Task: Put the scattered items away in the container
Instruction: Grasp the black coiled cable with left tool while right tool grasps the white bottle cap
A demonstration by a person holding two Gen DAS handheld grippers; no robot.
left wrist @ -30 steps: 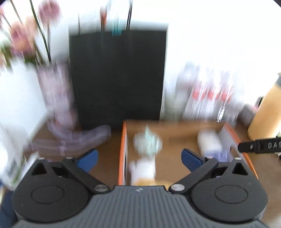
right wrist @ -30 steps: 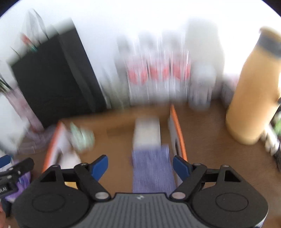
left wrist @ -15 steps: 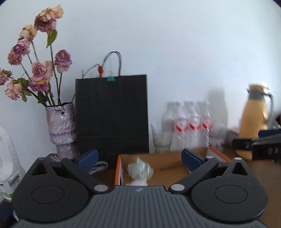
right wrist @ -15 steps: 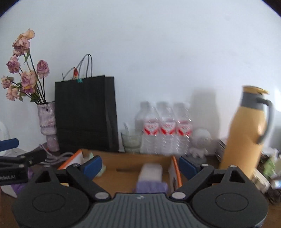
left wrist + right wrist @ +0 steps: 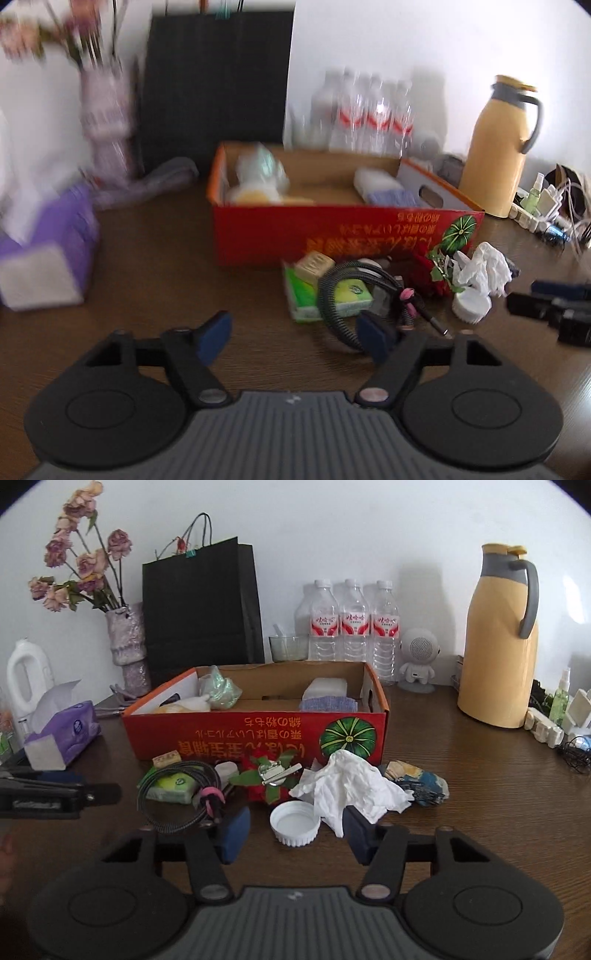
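The red cardboard box (image 5: 258, 734) stands open in the middle of the wooden table (image 5: 480, 794), with its long printed side toward the grippers. I think it is placed so because the items can then be lifted over the low front wall without a turn. Some things already lie inside: a pale green bag (image 5: 221, 691) at the left end and a white packet on a blue cloth (image 5: 327, 698) at the right end.

The scattered items lie in a row just in front of the box. From left to right there is a coiled black cable (image 5: 173, 794) lying partly over a green tissue pack (image 5: 171, 789), a red artificial flower (image 5: 264, 779), a crumpled white tissue (image 5: 351, 786) and a crumpled blue wrapper (image 5: 421, 779). A white bottle cap (image 5: 294, 821) lies open side up, closest to the near edge.

The right gripper (image 5: 293, 830) is wide open and empty, and the cap sits between its blue fingertips (image 5: 234, 829), so probably the cap is the next thing to take. The left gripper (image 5: 295, 332) is also spread wide and holds nothing; it hovers left of the cable, perhaps waiting so that the two do not collide.
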